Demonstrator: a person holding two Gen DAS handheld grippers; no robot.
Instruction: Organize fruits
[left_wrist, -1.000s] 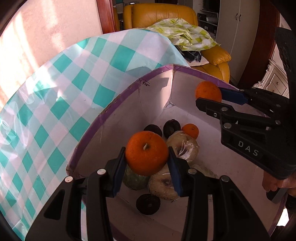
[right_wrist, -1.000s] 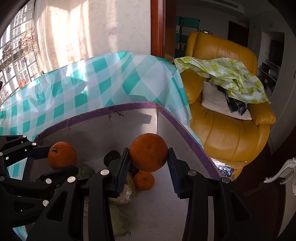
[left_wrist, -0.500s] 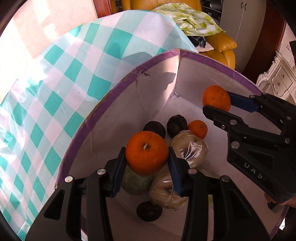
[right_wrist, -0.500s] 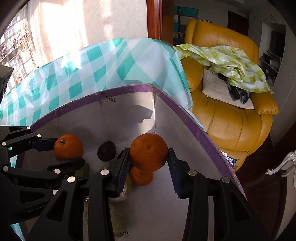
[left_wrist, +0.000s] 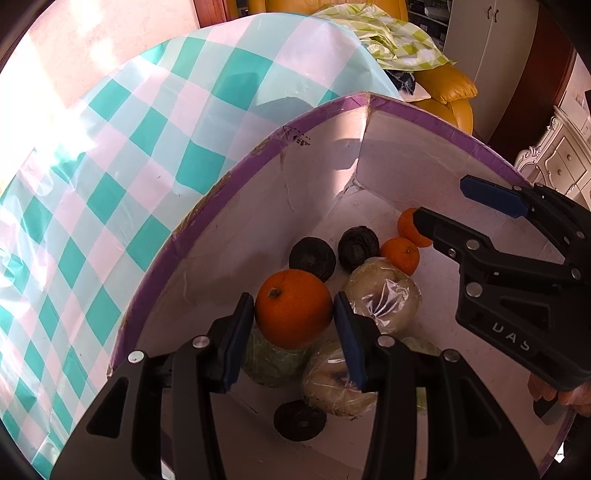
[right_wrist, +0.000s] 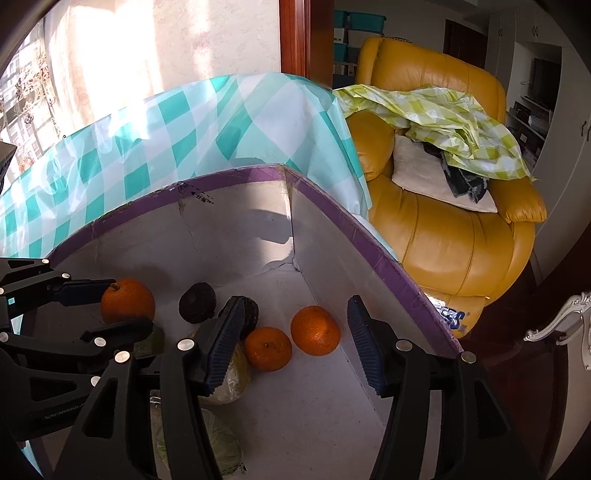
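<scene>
The orange (right_wrist: 316, 330) that sat between the right gripper's (right_wrist: 293, 338) pads a second ago now lies on the box (right_wrist: 369, 236) floor beside a smaller orange (right_wrist: 267, 349), jaws opening, empty. The left gripper (left_wrist: 293, 325), jaws easing apart, has its pads against a stemmed orange (left_wrist: 293, 308) above the box.

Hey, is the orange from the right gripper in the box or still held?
In the box: the orange lies on the box floor, free of the opening right gripper.

A home living room is indicated by a yellow leather armchair (right_wrist: 454, 206), white cupboards (left_wrist: 491, 55), and a teal-checked plastic cloth (right_wrist: 207, 122) spread over the surface.
</scene>
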